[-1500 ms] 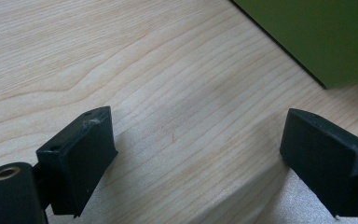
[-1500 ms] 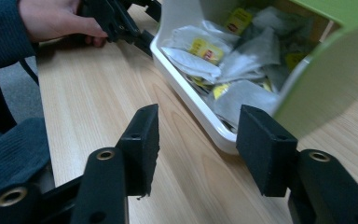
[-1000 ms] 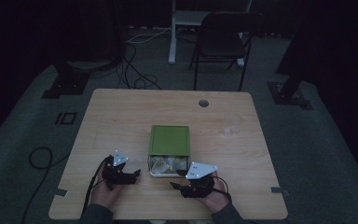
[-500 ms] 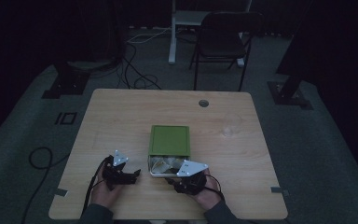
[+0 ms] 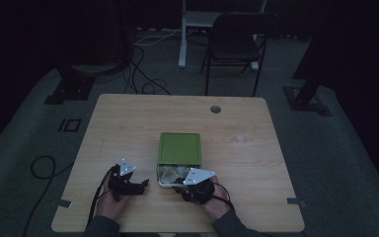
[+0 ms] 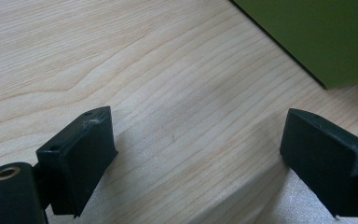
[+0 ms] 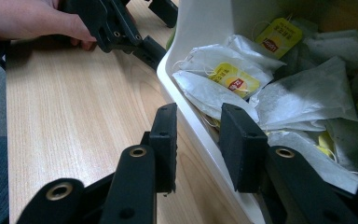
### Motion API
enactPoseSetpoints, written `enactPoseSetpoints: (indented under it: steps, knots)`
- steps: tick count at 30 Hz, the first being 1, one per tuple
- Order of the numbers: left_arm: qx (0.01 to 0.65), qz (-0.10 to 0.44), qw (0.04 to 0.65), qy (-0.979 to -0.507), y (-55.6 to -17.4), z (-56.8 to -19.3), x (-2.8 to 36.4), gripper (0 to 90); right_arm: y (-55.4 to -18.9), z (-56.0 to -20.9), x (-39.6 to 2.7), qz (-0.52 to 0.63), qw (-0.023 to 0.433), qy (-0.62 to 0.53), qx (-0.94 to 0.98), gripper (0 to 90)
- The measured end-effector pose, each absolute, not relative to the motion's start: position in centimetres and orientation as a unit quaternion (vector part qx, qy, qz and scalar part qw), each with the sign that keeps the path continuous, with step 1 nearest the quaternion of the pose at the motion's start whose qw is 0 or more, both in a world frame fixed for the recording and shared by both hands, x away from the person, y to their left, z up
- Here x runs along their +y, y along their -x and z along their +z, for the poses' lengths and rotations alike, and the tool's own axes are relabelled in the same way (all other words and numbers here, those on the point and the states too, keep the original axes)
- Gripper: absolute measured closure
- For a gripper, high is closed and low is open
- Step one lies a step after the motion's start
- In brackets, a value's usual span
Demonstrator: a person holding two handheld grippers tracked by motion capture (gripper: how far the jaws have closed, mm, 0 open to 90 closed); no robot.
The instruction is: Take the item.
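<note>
A green box (image 5: 179, 147) lies in the middle of the table, and a white tray (image 5: 162, 178) of tea bags (image 7: 233, 79) sticks out of its near end. My right gripper (image 7: 198, 135) straddles the tray's near wall (image 7: 191, 37), one jaw outside and one among the bags. Its jaws have just been closing, and a gap still shows at the pads. In the high view the right gripper (image 5: 178, 183) sits at the tray's front right. My left gripper (image 6: 196, 149) rests open on bare wood left of the green box (image 6: 317, 32), nothing between its jaws.
A clear plastic cup (image 5: 245, 131) stands on the table's right side, and a cable hole (image 5: 215, 109) lies near the far edge. A black chair (image 5: 237, 44) stands behind the table. The left hand and its gripper (image 7: 121, 28) lie close beyond the tray's corner.
The right hand has shifted a little left, up to the tray's front. The left hand has stayed where it was.
</note>
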State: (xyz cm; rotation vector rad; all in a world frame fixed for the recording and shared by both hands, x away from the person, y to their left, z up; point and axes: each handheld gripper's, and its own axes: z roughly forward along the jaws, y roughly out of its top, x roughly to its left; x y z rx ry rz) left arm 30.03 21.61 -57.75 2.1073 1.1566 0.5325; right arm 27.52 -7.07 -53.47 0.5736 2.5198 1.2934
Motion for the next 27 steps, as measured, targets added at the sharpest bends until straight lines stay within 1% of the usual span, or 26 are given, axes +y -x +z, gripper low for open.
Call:
enactPoseSetpoints:
  steps: [8, 9, 19, 22, 27]
  knots:
    - [0.443, 0.204, 0.333, -0.807, -30.0, -57.7, 21.6, 10.9, -27.4, -53.4, -7.1, 0.447, 0.125, -0.191, 0.865, 69.5]
    - [0.443, 0.204, 0.333, -0.807, -30.0, -57.7, 21.6, 10.9, -27.2, -53.4, -7.1, 0.446, 0.124, -0.189, 0.866, 71.5]
    - [0.443, 0.204, 0.333, -0.807, -30.0, -57.7, 21.6, 10.9, -26.5, -53.3, -7.2, 0.448, 0.116, -0.178, 0.868, 72.1]
    - [0.443, 0.204, 0.333, -0.807, -30.0, -57.7, 21.6, 10.9, -26.0, -53.3, -7.2, 0.448, 0.111, -0.173, 0.870, 74.7]
    - [0.442, 0.204, 0.332, -0.808, -30.0, -57.7, 21.6, 10.9, -25.3, -53.0, -7.1, 0.450, 0.105, -0.167, 0.871, 76.5]
